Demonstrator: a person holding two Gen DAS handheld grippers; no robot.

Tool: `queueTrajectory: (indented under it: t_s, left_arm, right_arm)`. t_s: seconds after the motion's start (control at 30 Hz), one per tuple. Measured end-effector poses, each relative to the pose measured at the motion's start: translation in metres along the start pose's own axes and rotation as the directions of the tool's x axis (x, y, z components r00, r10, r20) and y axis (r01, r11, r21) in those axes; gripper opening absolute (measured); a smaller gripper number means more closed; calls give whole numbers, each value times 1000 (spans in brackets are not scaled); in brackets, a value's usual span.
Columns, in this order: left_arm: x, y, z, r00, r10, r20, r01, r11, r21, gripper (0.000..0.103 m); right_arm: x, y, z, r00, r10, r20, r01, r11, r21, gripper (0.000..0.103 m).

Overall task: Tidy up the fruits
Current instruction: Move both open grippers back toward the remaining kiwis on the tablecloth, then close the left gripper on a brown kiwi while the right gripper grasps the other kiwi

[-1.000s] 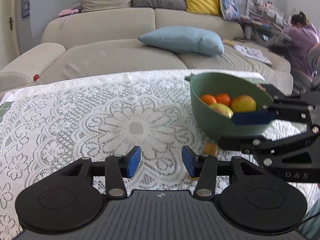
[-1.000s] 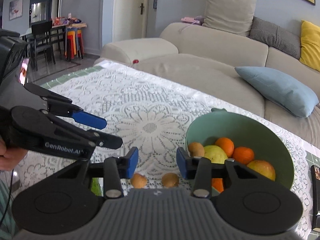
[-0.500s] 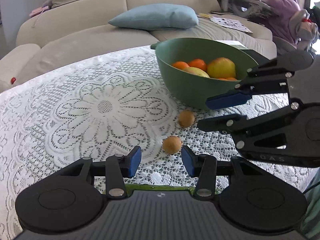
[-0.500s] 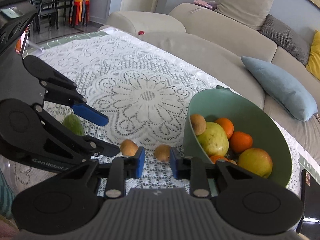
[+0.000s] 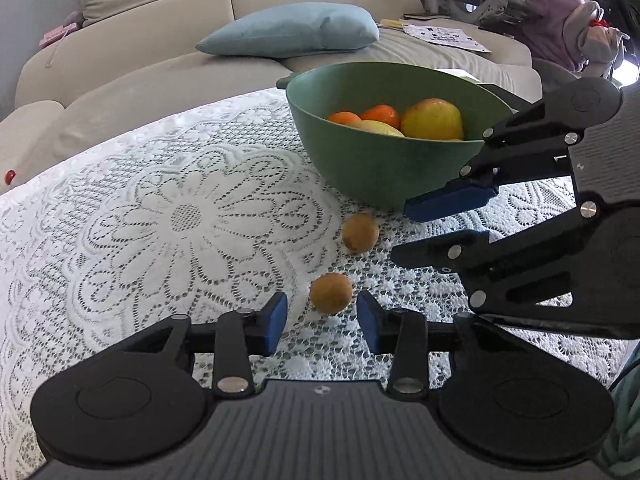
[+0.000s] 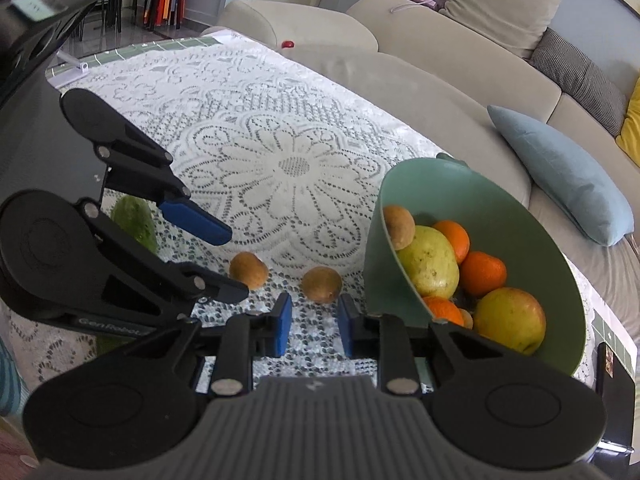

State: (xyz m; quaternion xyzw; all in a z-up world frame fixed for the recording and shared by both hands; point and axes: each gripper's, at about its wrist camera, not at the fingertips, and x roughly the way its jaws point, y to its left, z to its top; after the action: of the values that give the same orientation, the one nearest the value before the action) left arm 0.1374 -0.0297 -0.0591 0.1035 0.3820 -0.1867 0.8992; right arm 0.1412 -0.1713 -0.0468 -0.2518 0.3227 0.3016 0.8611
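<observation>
A green bowl [image 5: 384, 176] [image 6: 492, 196] on the lace tablecloth holds oranges [image 6: 482, 272], yellow-green apples [image 5: 432, 118] and a kiwi [image 6: 398, 222]. Two brown kiwis lie on the cloth beside it. My left gripper [image 5: 322, 320] is open, with the near kiwi [image 5: 331, 293] [image 6: 248, 270] just ahead between its fingertips. My right gripper [image 6: 314, 320] is open and empty just short of the other kiwi [image 6: 321, 285] [image 5: 360, 233]. A green cucumber-like fruit [image 6: 134, 222] lies partly hidden behind the left gripper.
The lace cloth [image 5: 180, 216] covers the table. A beige sofa with a blue cushion [image 5: 292, 30] stands behind it. A person [image 5: 552, 8] sits at a desk at the far right. A dark flat object [image 6: 612, 368] lies right of the bowl.
Both grippers have come down and forward toward the two kiwis. The left gripper's jaws have opened a little wider and now flank the near kiwi.
</observation>
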Motion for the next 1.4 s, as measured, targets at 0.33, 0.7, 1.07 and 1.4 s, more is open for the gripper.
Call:
queueTrajectory:
  t_s: [0.33,0.7,1.07,1.4]
  left_arm:
    - [12,-2,4,1000,-17,10,17,1000,-9,33]
    - [4,9,4,999,-18,43,22,996,-81,26]
    - [-11,24,6,997,15,73,-3,989,-150,25]
    - [-15,30,3,998,33,60,-22,984,-176,25]
  right_arm:
    - [9,-3,-4,999,11,-33,-11,1000,-2,21]
    - [15,11,-3,1000,-20,7,21,996,-90,20]
    - [30,36,6,989,-144,35,148,964,-219,24]
    - [41,49,6,972,-233,41,234,924,-302,21]
